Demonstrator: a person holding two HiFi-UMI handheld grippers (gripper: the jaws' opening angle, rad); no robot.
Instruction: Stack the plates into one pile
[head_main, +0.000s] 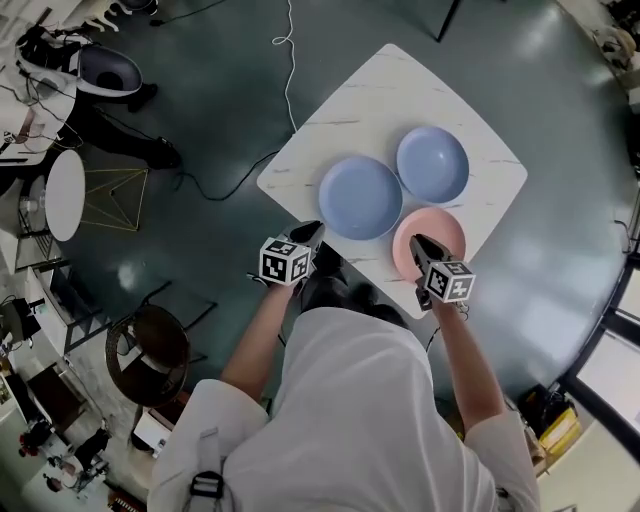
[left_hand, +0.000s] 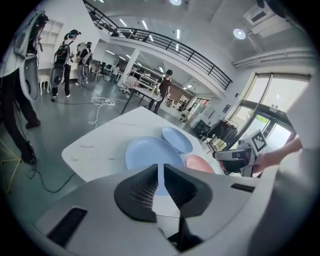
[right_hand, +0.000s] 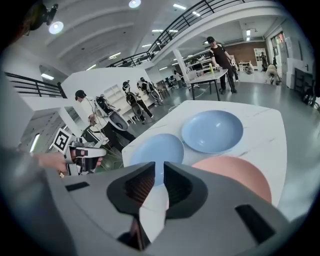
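Observation:
On the white marble table (head_main: 300, 170) lie three plates, side by side and unstacked: a large blue plate (head_main: 360, 197), a smaller blue plate (head_main: 432, 163) and a pink plate (head_main: 445, 228). My left gripper (head_main: 310, 232) hovers at the table's near edge, just left of the large blue plate (left_hand: 147, 152), with its jaws shut and empty (left_hand: 161, 167). Over the pink plate's near rim hangs my right gripper (head_main: 418, 243). Its jaws (right_hand: 160, 167) stand a narrow slit apart with nothing between them. The pink plate (right_hand: 235, 172) lies just right of them.
A cable (head_main: 290, 60) trails over the dark floor beyond the table. A round dark chair (head_main: 148, 350) and a small white round table (head_main: 65, 193) stand to the left. Several people stand far off in the hall.

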